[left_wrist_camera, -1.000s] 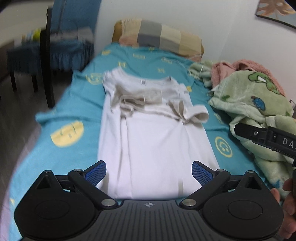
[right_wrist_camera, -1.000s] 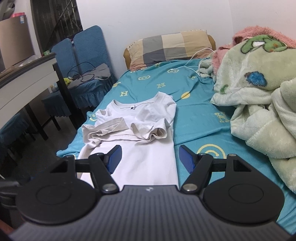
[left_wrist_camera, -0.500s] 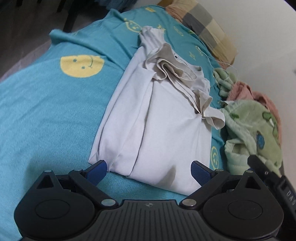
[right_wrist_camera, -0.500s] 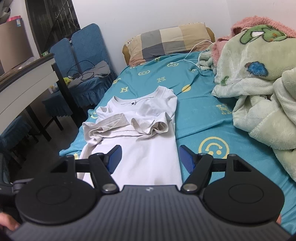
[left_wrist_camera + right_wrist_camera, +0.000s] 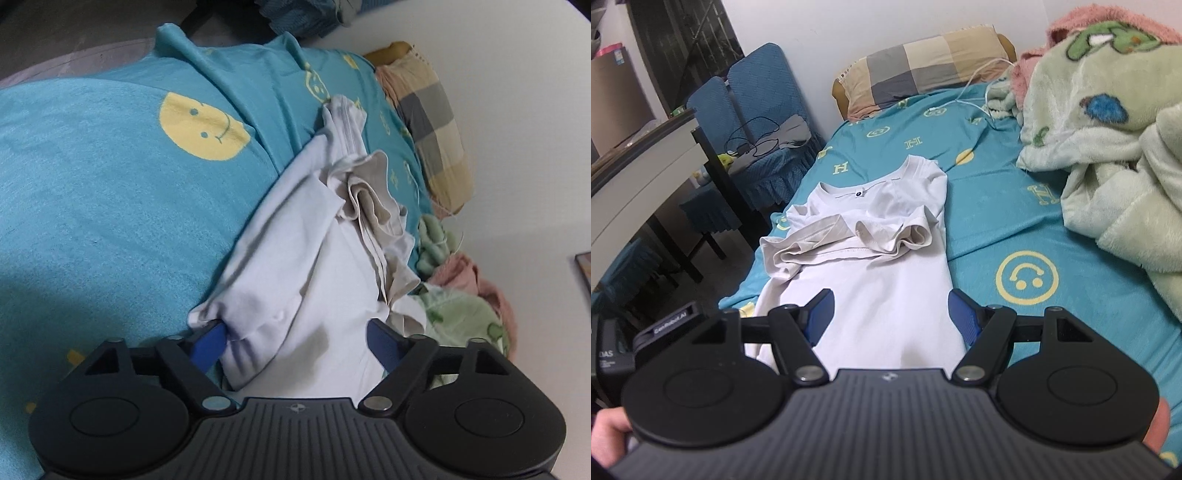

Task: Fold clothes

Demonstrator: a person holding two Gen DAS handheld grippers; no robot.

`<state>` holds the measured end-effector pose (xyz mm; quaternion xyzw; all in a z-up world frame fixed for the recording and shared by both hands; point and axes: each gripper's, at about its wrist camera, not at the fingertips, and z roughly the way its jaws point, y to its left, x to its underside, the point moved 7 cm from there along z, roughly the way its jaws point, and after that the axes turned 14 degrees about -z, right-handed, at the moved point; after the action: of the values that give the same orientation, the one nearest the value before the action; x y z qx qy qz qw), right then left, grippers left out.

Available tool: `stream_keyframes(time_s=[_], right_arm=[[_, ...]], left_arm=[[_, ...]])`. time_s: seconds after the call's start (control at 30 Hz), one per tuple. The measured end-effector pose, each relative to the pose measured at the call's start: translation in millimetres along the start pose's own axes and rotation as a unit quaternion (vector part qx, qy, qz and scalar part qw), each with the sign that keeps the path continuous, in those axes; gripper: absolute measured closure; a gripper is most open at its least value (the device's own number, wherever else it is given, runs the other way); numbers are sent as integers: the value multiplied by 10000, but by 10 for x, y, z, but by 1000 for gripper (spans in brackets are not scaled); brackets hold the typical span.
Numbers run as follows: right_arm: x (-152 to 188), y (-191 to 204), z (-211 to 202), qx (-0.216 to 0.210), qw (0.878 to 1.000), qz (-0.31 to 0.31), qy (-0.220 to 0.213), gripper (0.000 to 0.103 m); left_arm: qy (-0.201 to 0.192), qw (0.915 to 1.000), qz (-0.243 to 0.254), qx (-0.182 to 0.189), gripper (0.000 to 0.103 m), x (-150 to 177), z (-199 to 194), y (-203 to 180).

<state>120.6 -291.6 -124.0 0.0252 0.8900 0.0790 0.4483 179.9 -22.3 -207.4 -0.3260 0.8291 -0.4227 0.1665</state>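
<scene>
White T-shirt [image 5: 886, 266], laid flat along the bed [image 5: 997, 206], collar toward the pillow end. Both sleeves are folded inward and lie bunched across the chest, with the side edges turned in to give a narrow panel. In the left wrist view the hem corner [image 5: 236, 321] is seen puckered and slightly lifted.

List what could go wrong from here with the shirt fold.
1. The left gripper is open with the white T-shirt's hem bunched between its fingers; closing may catch only some layers.
2. The sleeves lie loosely rumpled across the chest and may slip out during folding.
3. The right gripper hangs open above the hem, so one-sided lifting could skew the fold.
</scene>
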Motion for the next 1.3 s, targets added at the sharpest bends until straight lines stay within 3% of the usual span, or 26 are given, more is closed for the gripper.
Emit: stream_keyframes(time_s=[0.23, 0.4, 0.53, 0.63, 0.77, 0.93, 1.13, 1.3], right_arm=[[31, -28, 17, -101, 9996, 248, 72, 32], [61, -62, 27, -186, 9988, 435, 112, 32], [119, -113, 66, -521, 9939, 948, 222, 32], [184, -158, 107, -815, 9852, 1466, 341, 32], [261, -185, 155, -1159, 9697, 2098, 467, 31], [351, -135, 216, -1564, 9493, 2657, 618, 31], [431, -189, 243, -1431, 9408, 2985, 726, 31], [645, -378, 257, -1081, 9205, 3637, 938, 31]], left_arm=[[-185, 9985, -310, 418, 27, -64, -50, -20], [-407, 9946, 36, 953, 27, -88, -125, -252], [-258, 9975, -4, 663, 27, -63, -71, -161], [-165, 9993, -244, 218, 27, -72, -9, 12], [-105, 9981, -583, 195, 27, -103, 15, 133], [-122, 9981, -601, 45, 26, -65, -6, 180], [14, 9972, -716, -209, 26, 59, -79, 243], [-404, 9961, -754, -202, 27, -35, -124, 267]])
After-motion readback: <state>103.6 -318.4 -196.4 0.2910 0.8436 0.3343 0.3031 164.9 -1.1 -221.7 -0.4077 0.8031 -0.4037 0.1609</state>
